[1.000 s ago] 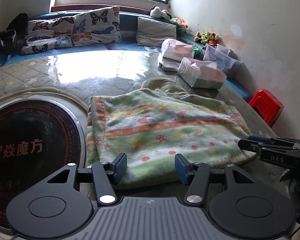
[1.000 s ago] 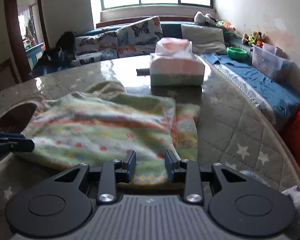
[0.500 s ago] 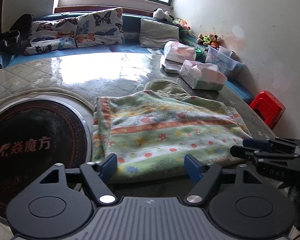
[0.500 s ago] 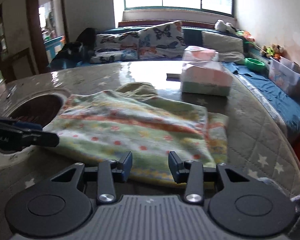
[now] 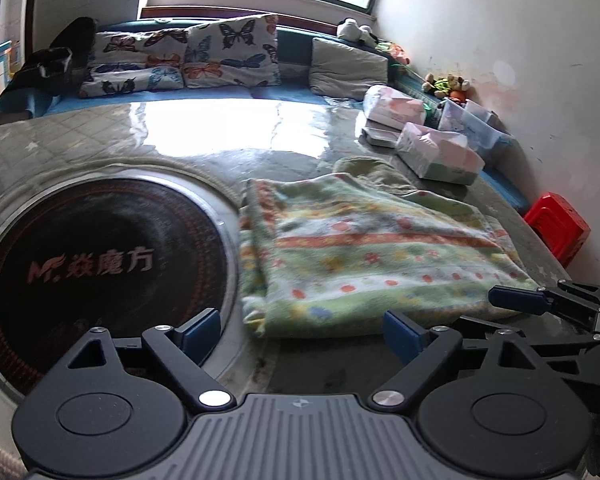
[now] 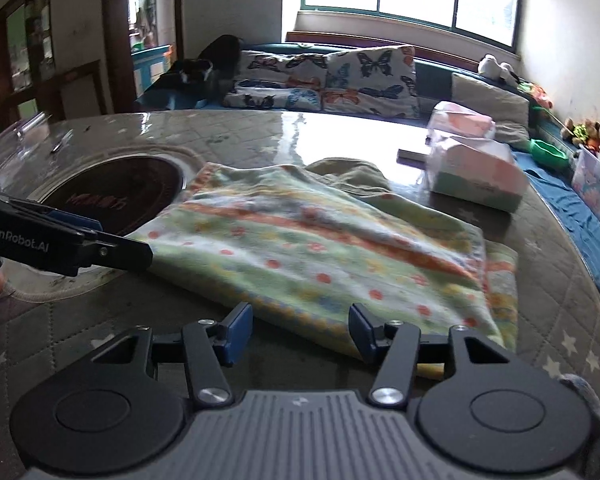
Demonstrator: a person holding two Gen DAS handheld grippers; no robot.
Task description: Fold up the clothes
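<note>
A folded green fleece garment (image 5: pixel 364 256) with orange stripes and dots lies flat on the table; it also shows in the right wrist view (image 6: pixel 320 248). An olive part (image 5: pixel 364 170) sticks out at its far edge. My left gripper (image 5: pixel 302 332) is open and empty, just short of the garment's near left corner. My right gripper (image 6: pixel 300 330) is open and empty, at the garment's near edge. Each gripper shows in the other's view: the right one (image 5: pixel 540 304) at the garment's right corner, the left one (image 6: pixel 80 248) at its left corner.
A round black hotplate (image 5: pixel 88 276) is set into the table left of the garment. Wrapped tissue packs (image 5: pixel 436 154) stand behind it. A bench with butterfly cushions (image 5: pixel 188 56) runs along the window. A red stool (image 5: pixel 556 228) stands on the floor at right.
Both grippers have opened wider and drawn back from the garment's near edge. The garment lies still.
</note>
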